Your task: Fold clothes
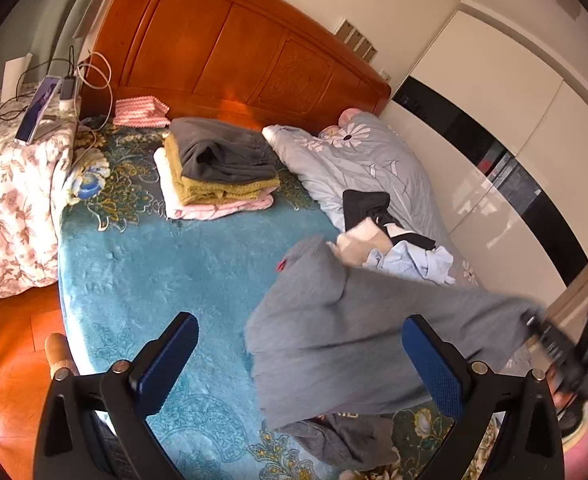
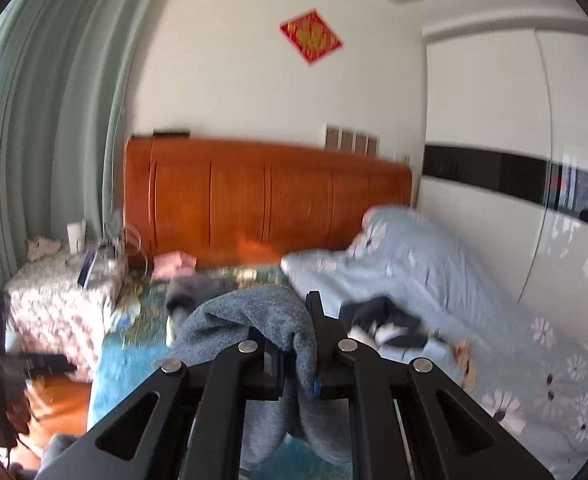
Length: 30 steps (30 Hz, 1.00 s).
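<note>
A grey garment (image 1: 354, 320) hangs in the air over the teal blanket (image 1: 153, 264), its lower end trailing on the bed. My right gripper (image 2: 298, 360) is shut on a bunched fold of the grey garment (image 2: 261, 320). In the left wrist view that right gripper (image 1: 566, 344) is a blurred black shape at the right edge. My left gripper (image 1: 302, 344) stands open, and its blue pads (image 1: 169, 360) press on nothing. The garment hangs just beyond them. A folded stack (image 1: 217, 168) of grey, mustard, white and pink clothes lies near the headboard.
Loose black, cream and light blue clothes (image 1: 394, 240) lie on a pale blue floral duvet (image 1: 358, 160) at the bed's right. A wooden headboard (image 1: 233, 52) stands behind. A floral-covered nightstand (image 1: 13, 200) with a phone (image 1: 37, 108) and cables is at the left. White wardrobes (image 1: 494, 120) line the right.
</note>
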Tool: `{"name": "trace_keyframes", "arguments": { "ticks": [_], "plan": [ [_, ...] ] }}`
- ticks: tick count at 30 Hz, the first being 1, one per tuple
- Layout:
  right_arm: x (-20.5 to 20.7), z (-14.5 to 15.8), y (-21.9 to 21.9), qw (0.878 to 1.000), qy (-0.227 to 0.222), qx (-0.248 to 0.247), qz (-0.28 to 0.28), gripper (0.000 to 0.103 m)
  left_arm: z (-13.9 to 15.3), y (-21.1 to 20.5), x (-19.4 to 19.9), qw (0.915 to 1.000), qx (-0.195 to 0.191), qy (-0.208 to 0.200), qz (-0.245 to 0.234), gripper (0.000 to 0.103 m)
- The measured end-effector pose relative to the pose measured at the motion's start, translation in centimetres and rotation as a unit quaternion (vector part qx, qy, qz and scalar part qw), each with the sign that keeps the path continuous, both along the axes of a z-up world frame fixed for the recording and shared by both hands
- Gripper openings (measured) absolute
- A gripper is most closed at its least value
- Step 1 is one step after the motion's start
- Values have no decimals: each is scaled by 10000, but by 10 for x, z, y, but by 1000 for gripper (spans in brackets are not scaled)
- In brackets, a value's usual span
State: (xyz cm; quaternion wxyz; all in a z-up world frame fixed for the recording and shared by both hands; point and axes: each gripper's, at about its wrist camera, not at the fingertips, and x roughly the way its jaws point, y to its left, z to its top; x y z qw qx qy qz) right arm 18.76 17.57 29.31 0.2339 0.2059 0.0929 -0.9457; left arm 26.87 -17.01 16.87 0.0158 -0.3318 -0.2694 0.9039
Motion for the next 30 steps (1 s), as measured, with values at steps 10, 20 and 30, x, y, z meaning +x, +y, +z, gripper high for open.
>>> {"name": "trace_keyframes", "arguments": {
  "ticks": [10, 20, 30],
  "plan": [
    [30, -271, 22, 9465, -2943, 1196, -575, 10, -83, 38, -55, 9887, -339, -1341, -584, 103],
    [37, -257, 69, 9289, -3461, 1012, -840, 49, -120, 78, -148, 9707, -216, -2016, -1288, 103],
    [44, -269, 147, 8622, -4126, -1926, -2219, 71, -184, 75, -190, 9389, 1098, -3141, -875, 88]
  ]
}}
